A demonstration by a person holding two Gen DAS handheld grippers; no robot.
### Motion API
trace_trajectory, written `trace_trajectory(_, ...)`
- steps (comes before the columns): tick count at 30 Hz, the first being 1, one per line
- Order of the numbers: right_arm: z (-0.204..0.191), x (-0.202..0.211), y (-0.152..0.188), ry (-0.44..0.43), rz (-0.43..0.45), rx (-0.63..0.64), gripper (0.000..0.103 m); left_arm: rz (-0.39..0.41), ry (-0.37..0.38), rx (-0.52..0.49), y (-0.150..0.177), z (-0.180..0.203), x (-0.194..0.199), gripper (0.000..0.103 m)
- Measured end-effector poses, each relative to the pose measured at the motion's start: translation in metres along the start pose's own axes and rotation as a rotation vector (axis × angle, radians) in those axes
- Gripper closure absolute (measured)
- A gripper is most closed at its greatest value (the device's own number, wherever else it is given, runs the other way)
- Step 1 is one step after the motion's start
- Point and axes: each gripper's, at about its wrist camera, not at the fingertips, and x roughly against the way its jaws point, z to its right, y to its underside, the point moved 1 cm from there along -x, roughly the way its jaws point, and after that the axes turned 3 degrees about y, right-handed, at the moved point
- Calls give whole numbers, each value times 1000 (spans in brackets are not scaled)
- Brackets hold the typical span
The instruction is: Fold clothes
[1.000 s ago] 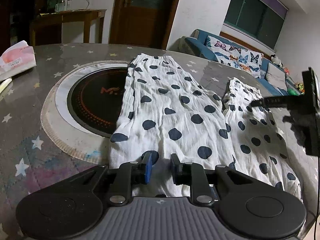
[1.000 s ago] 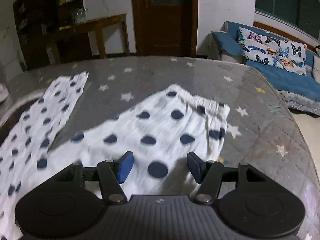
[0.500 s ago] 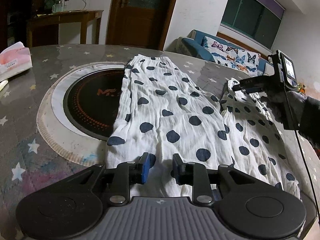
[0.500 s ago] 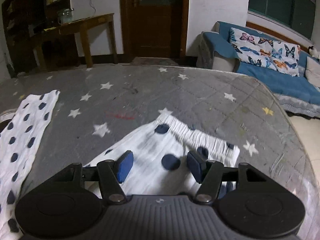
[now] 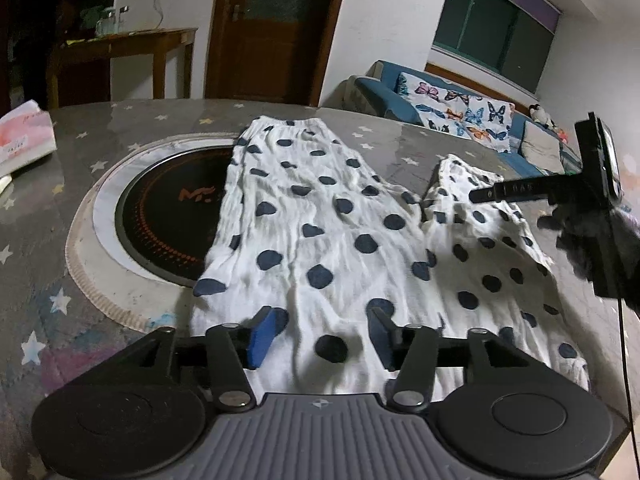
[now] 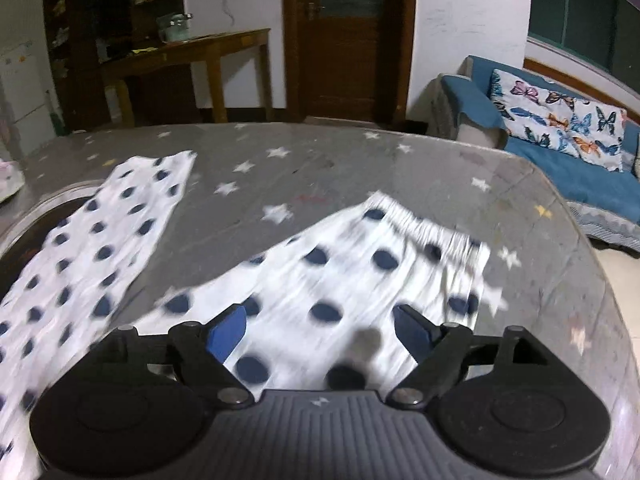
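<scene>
The polka-dot trousers (image 5: 320, 240) lie flat on the star-print table (image 5: 48, 248), spread in a V: one leg runs toward the far edge and partly covers the round induction hob (image 5: 160, 216) set in the table's middle, and the other leg reaches toward the right edge. This spread layout exposes both legs, so that one can be laid over the other as a first fold.

Your left gripper (image 5: 320, 338) sits at the near end of the garment, above the waist area. Its jaws stand wide apart, with cloth visible between the blue pads (image 5: 262, 334) but nothing pinched. Judge this as a pre-grasp position: lower and close only when a single edge of fabric lies between the pads.

Your right gripper (image 6: 320, 330) hovers over the right-hand leg, short of its gathered cuff (image 6: 424, 228). Its jaws are likewise spread wide and hold nothing. The right wrist view is motion-blurred, so whether the fingers touch the cloth cannot be determined.

The thin fabric is already rippled and will likely bunch if dragged. A tissue pack (image 5: 24, 136) rests at the table's left edge, well apart from the garment.
</scene>
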Motion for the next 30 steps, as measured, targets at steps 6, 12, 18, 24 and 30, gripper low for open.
trace_trajectory(6, -15, 23, 30, -45, -12, 29, 13, -3, -13, -11, 4, 7, 2, 37)
trace_trajectory(12, -15, 33, 45, -31, -8, 41, 12, 5, -21, -48, 7, 17, 9, 37)
trace_trajectory(18, -9, 40, 42, -10, 11, 32, 11, 7, 106, -149, 18, 59, 26, 37)
trace_trajectory(24, -3, 41, 48, 8, 11, 23, 11, -21, 266, -278, 42, 108, 40, 38)
trace_trajectory(30, 7, 41, 51, 24, 11, -6, 11, -53, 376, -414, 65, 144, 44, 38)
